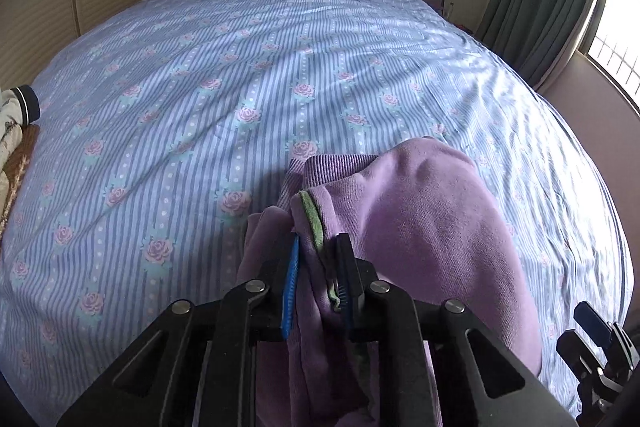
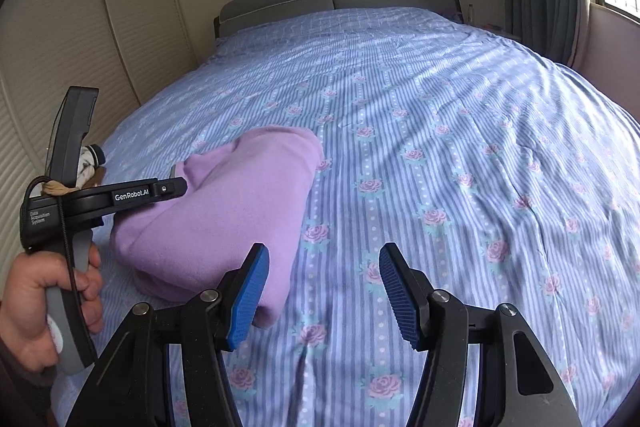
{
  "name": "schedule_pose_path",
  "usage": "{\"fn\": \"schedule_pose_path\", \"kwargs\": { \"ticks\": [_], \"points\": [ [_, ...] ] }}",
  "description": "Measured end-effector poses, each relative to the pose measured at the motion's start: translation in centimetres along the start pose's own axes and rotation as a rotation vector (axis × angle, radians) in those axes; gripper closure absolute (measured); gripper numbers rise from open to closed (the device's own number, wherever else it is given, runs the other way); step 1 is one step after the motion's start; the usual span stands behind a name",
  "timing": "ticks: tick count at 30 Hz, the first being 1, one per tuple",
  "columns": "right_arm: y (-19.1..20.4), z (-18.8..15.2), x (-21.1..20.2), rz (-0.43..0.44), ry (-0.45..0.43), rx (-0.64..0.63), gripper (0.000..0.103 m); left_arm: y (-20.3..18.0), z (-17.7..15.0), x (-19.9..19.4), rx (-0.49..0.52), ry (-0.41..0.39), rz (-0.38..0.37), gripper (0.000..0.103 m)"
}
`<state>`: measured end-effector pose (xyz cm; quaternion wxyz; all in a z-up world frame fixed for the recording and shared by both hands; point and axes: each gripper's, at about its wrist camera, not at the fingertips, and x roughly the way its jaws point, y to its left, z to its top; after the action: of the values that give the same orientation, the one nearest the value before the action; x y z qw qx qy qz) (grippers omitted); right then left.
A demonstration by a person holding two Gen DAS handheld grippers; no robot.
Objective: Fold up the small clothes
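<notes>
My left gripper point(image 1: 318, 247) clamps the soft, folded purple fleece garment point(image 1: 420, 227); my right gripper point(image 2: 324, 259) gapes wide, touching nothing.

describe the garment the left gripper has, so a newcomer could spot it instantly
Start at the big bed with its blue striped, rose-print cover. On its near left part lies a bunched lilac garment, pinched by the left gripper. It is the only plain purple fabric there, with a green-trimmed edge.
</notes>
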<state>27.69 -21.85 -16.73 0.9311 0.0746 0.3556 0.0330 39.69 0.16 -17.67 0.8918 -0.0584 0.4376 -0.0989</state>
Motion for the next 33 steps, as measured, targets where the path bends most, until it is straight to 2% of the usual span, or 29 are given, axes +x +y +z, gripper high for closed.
{"fn": "schedule_pose_path", "kwargs": {
  "ticks": [6, 12, 17, 23, 28, 30, 32, 33],
  "points": [
    [-0.9, -0.4, 0.7, 0.003, 0.008, 0.03, 0.044, 0.8, 0.6, -1.2, 0.015, -0.016, -0.014, 0.089],
    [0.4, 0.3, -0.3, 0.036, -0.036, -0.011, 0.044, 1.3, 1.3, -3.5, 0.041, -0.062, -0.013, 0.089],
    [2.6, 0.6, 0.0, 0.073, -0.048, -0.086, 0.044, 1.6, 0.4, -2.1, 0.057, -0.022, -0.008, 0.089],
    [4.6, -0.4, 2.3, 0.082, 0.029, -0.169, 0.044, 1.5, -0.5, -1.6, 0.059, -0.02, -0.009, 0.089],
    [5.1, -1.0, 2.9, 0.075, 0.047, -0.188, 0.044, 0.5, -1.1, -3.5, 0.098, -0.028, 0.01, 0.088],
    [5.3, -1.1, 2.7, 0.074, 0.043, -0.193, 0.044, -0.2, -1.4, -5.1, 0.114, -0.054, 0.009, 0.08],
    [5.4, -1.1, 2.7, 0.079, 0.041, -0.191, 0.044, -1.0, -1.8, -6.3, 0.131, -0.075, 0.002, 0.062],
    [5.4, -1.1, 2.7, 0.079, 0.04, -0.189, 0.044, -1.2, -2.0, -6.7, 0.134, -0.074, -0.003, 0.058]
  ]
}}
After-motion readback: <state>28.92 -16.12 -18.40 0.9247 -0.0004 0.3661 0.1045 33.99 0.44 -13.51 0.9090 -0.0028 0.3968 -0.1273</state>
